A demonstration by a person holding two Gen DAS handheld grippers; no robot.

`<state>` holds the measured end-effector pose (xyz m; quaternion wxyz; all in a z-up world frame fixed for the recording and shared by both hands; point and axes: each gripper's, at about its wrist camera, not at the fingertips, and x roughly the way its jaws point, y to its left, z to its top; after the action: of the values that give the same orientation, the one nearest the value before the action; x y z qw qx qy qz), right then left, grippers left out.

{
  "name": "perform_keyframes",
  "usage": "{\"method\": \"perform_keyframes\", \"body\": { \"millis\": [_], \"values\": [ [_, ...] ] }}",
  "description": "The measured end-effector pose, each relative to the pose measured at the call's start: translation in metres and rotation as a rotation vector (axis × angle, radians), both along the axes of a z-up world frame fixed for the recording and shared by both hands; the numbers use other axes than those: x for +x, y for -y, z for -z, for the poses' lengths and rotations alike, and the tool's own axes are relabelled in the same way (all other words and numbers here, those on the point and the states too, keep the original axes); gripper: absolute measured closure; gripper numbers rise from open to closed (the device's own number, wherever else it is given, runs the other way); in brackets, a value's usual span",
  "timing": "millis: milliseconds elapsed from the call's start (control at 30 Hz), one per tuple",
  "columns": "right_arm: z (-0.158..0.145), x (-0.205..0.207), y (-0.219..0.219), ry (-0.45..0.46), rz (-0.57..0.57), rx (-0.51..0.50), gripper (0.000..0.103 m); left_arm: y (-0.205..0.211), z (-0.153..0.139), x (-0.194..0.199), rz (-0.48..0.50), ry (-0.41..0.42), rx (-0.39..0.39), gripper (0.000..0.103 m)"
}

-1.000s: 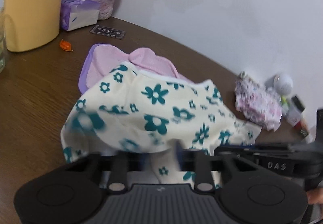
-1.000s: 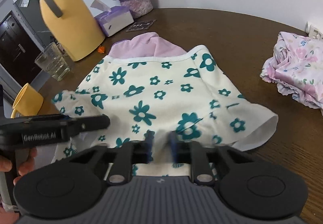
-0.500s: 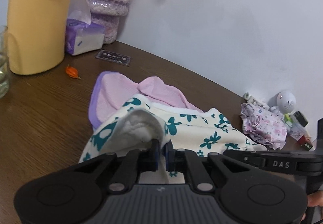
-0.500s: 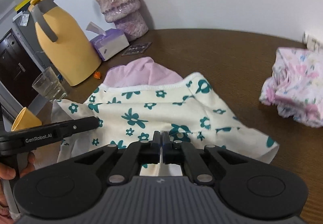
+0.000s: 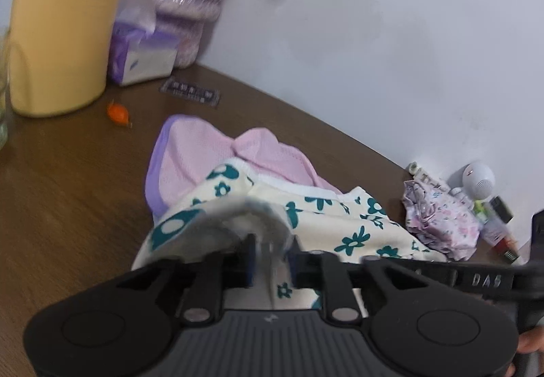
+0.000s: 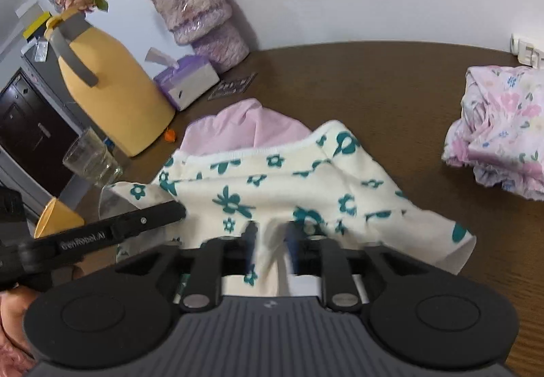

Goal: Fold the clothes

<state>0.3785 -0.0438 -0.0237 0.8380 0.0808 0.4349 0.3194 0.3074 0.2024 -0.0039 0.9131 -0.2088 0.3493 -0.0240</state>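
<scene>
The cream garment with teal flowers (image 6: 272,180) lies on the brown desk (image 6: 391,88) just ahead of both tongs, its near edge bunched up and curled over, its far waistband resting on a pink garment (image 6: 244,129) beyond it. The left tongs (image 5: 270,256) stand parted with a blurred hump of the cloth's hem rising between the jaws, and the right tongs (image 6: 270,246) are likewise parted with a fold of the same cloth between them; neither looks pinched tight (motion blur makes the exact contact hard to read). Judging from this, the step is a fold of the near edge over toward the far side. It would go best with both tongs holding the hem at matching points, travelling level and together, so the edge lands square on the waistband and the pink piece beneath is not dragged. Ahead and to the left of the tongs stand a yellow jug (image 6: 112,91), a drinking glass (image 6: 90,159), a tissue box (image 6: 187,81) and a knitted vase (image 6: 200,23), with a small orange thing (image 5: 117,112) near the pink cloth; off to the right lies a crumpled floral bundle (image 6: 499,132). The glass sits near the left hem, so a wide sweep could knock it.
</scene>
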Motion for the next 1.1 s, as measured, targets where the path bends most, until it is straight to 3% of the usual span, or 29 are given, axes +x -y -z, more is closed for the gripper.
{"method": "perform_keyframes", "body": {
  "millis": [67,200,333,500,600,767,1000,1100],
  "values": [
    [0.001,0.0,-0.002,-0.011,-0.008,-0.005,0.067,0.001,0.0,0.001,-0.004,0.003,-0.001,0.069],
    [0.003,-0.002,-0.006,-0.031,-0.027,-0.009,0.072,0.007,-0.001,0.001,0.007,-0.006,0.043,0.07],
    [-0.022,-0.002,-0.006,0.003,-0.026,-0.02,0.072,0.005,-0.008,-0.01,0.047,-0.029,0.021,0.05],
    [-0.052,-0.003,-0.007,0.043,-0.02,-0.039,0.068,0.006,-0.02,-0.041,0.121,-0.041,0.086,0.048],
    [-0.045,-0.017,-0.002,0.021,-0.064,-0.061,0.063,0.008,-0.023,-0.069,0.2,-0.021,0.184,0.047],
    [-0.022,-0.048,0.017,0.052,-0.1,-0.198,0.063,0.011,-0.016,-0.098,0.296,-0.018,0.299,0.047],
    [-0.013,-0.059,0.038,0.087,-0.094,-0.228,0.063,0.02,-0.005,-0.093,0.312,0.043,0.335,0.047],
    [-0.007,-0.061,0.028,0.093,-0.118,-0.264,0.063,0.03,0.002,-0.08,0.331,0.018,0.369,0.049]
  ]
}}
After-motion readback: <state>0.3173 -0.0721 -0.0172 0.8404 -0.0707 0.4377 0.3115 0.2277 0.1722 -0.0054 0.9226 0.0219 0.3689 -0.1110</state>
